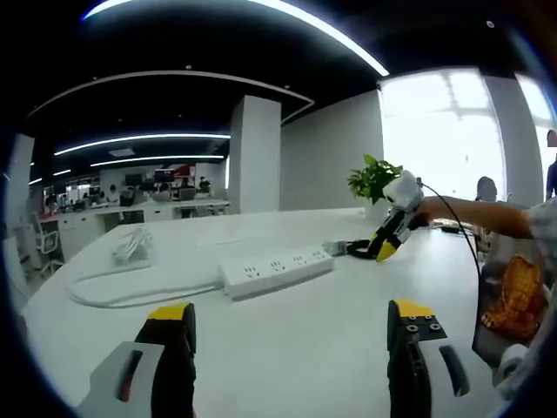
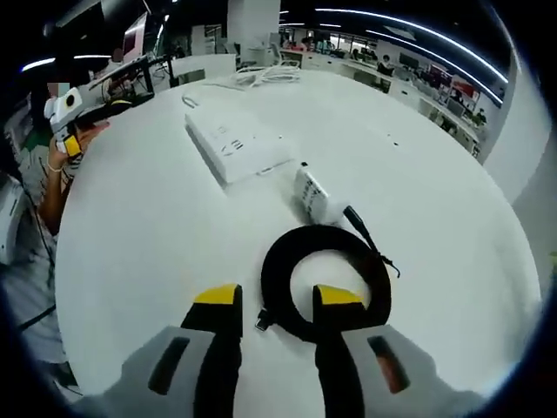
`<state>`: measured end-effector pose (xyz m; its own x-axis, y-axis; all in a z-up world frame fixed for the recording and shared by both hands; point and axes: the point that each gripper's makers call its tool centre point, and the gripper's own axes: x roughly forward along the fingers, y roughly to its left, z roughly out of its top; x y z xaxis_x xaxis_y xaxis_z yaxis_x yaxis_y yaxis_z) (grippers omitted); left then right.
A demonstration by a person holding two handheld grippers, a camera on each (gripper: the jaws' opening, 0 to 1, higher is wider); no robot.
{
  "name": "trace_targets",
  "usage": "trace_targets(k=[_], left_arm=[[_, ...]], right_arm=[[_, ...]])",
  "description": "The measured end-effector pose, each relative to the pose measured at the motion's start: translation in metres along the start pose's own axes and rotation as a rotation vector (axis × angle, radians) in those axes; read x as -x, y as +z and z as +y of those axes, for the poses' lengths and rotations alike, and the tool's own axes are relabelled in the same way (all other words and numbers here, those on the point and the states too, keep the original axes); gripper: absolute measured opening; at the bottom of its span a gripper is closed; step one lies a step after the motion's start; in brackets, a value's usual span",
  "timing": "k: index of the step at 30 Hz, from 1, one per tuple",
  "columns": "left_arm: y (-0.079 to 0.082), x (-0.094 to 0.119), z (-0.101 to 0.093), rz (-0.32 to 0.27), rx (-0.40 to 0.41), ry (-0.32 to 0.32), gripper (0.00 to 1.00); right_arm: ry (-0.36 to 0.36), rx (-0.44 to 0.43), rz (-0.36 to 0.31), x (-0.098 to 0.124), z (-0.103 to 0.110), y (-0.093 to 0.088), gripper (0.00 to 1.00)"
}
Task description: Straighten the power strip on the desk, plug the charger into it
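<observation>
Charger (image 2: 312, 193) unplugged, lower centre beside power strip (image 2: 235, 144) on tabletop (image 2: 435, 200); both steps left. Right gripper (image 2: 276, 318) jaws released over cable coil (image 2: 324, 280); left gripper (image 1: 291, 324) released too.

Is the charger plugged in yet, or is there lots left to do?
Not yet. The charger lies on the desk beside the power strip, its black cable coiled. Nothing looks done so far. The right tool is open over the coil; the left tool is open too, holding nothing. Straightening the strip and plugging in both remain.
</observation>
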<state>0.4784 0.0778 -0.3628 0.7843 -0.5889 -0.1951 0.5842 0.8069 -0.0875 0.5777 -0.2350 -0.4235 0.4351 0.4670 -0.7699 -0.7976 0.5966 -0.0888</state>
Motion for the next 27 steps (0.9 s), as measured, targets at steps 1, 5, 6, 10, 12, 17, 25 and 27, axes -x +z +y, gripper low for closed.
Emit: trace_targets(k=[1, 5, 6, 10, 12, 17, 25, 27], left_arm=[[0.000, 0.000, 0.000, 0.002, 0.001, -0.001, 0.92], [-0.001, 0.000, 0.000, 0.001, 0.003, -0.001, 0.92], [0.000, 0.000, 0.000, 0.000, 0.003, -0.001, 0.92], [0.001, 0.001, -0.001, -0.005, 0.005, -0.002, 0.92], [0.001, 0.001, -0.002, -0.006, 0.004, -0.002, 0.92], [0.001, 0.002, -0.003, -0.006, 0.002, -0.004, 0.92], [0.005, 0.005, -0.005, -0.016, -0.001, -0.004, 0.92], [0.005, 0.005, -0.003, -0.013, -0.004, -0.001, 0.92]], right_arm=[[0.012, 0.000, -0.002, -0.001, 0.002, 0.001, 0.23], [0.028, 0.005, 0.007, -0.002, 0.005, 0.001, 0.20], [0.036, 0.009, 0.014, -0.002, 0.006, 0.001, 0.17], [0.047, 0.005, 0.032, -0.004, 0.008, 0.001, 0.13], [0.048, 0.002, 0.039, -0.004, 0.009, 0.000, 0.13], [0.043, 0.001, 0.042, -0.007, 0.010, 0.003, 0.09], [0.063, -0.145, -0.061, -0.005, 0.013, 0.019, 0.05], [0.064, -0.181, -0.114, -0.001, 0.012, 0.026, 0.04]])
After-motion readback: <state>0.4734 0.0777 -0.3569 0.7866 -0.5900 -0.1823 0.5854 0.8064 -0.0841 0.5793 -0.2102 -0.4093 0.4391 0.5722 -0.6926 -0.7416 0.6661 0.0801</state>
